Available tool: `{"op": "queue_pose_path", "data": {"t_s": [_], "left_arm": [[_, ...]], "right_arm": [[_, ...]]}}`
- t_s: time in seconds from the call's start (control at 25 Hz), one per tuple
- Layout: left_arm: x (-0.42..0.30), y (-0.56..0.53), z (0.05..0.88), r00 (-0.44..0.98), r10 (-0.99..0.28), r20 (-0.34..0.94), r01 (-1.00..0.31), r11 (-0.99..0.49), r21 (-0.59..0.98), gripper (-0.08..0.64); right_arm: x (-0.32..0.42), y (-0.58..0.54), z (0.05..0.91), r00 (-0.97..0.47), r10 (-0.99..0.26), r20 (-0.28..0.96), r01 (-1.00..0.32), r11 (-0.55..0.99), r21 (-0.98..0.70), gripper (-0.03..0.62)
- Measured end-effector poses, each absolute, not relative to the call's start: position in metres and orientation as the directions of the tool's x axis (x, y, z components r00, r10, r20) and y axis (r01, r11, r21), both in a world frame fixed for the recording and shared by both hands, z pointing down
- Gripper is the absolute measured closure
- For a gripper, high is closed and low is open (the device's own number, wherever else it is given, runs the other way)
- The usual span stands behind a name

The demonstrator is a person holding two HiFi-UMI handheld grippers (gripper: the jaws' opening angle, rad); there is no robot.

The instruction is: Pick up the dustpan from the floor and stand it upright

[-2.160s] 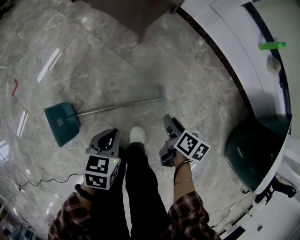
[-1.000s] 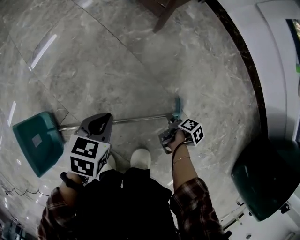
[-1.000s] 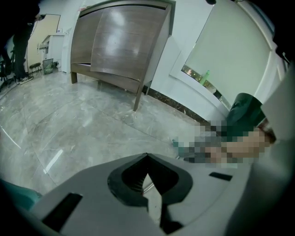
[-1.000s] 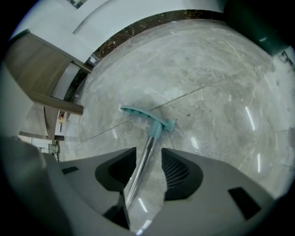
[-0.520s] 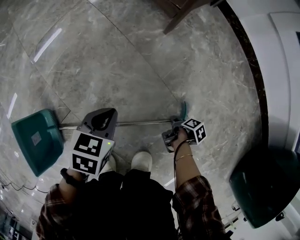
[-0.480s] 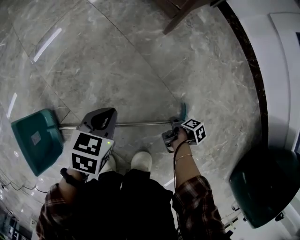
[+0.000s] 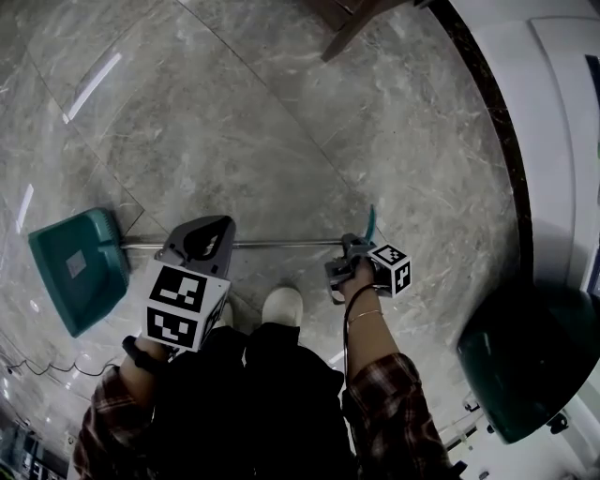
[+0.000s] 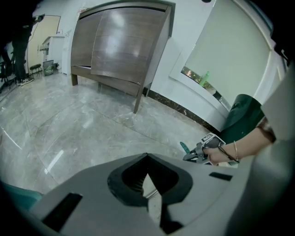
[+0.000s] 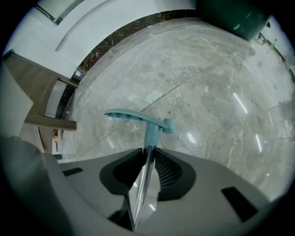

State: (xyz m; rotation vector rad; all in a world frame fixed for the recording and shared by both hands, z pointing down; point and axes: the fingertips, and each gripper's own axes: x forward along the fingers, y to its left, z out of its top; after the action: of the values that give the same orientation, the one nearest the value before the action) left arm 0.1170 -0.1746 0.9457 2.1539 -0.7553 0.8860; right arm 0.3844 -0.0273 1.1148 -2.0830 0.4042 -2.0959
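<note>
Dustpan (image 7: 75, 267) with a teal plastic pan and a long thin metal shaft (image 7: 281, 245) lies on its side across the grey marble floor (image 7: 281, 122), just ahead of the person's white shoe (image 7: 281, 305), pan far to the left and teal T-shaped grip (image 7: 368, 223) to the right. Nearest the body, the left gripper (image 7: 214, 225) hovers over the middle of the shaft; its own view shows the jaws drawn almost together with nothing between them. The right gripper (image 7: 349, 251) is clamped on the shaft just below the teal grip (image 9: 138, 117), and the rod runs straight through its pads (image 9: 168, 168). Whether the grip end is off the floor cannot be told. The step in hand looks like the raise. With the hold so far from the pan, it is likely best to swing the grip end up in an arc, leaving the pan's base on the floor as the hinge. A smooth, narrow rod may twist or slide in the pads, so a slow lift seems wise, and the left gripper could steady the shaft midway. Beyond stand a wooden furniture leg (image 7: 342, 28) and a dark green bin (image 7: 525, 366), both well apart from the arc.
</note>
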Motion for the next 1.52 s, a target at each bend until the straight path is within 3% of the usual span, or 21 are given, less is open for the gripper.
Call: {"op": "queue_pose_path", "data": {"t_s": [0.56, 1.08, 1.52], "left_arm": [[0.112, -0.134, 0.815, 0.627, -0.221, 0.747, -0.689, -0.605, 0.399, 0.558], [0.052, -0.112, 0.683, 0.582, -0.329, 0.744, -0.782, -0.479, 0.399, 0.56], [-0.014, -0.124, 0.585, 0.493, -0.521, 0.697, -0.87, -0.292, 0.397, 0.558]], "right_arm": [[0.391, -0.039, 0.945, 0.14, -0.408, 0.902, -0.06, -0.913, -0.404, 0.509], [0.387, -0.085, 0.758, 0.253, -0.515, 0.819, -0.188, -0.857, -0.48, 0.508], [0.332, -0.179, 0.607, 0.196, -0.691, 0.696, -0.484, -0.686, -0.543, 0.496]]}}
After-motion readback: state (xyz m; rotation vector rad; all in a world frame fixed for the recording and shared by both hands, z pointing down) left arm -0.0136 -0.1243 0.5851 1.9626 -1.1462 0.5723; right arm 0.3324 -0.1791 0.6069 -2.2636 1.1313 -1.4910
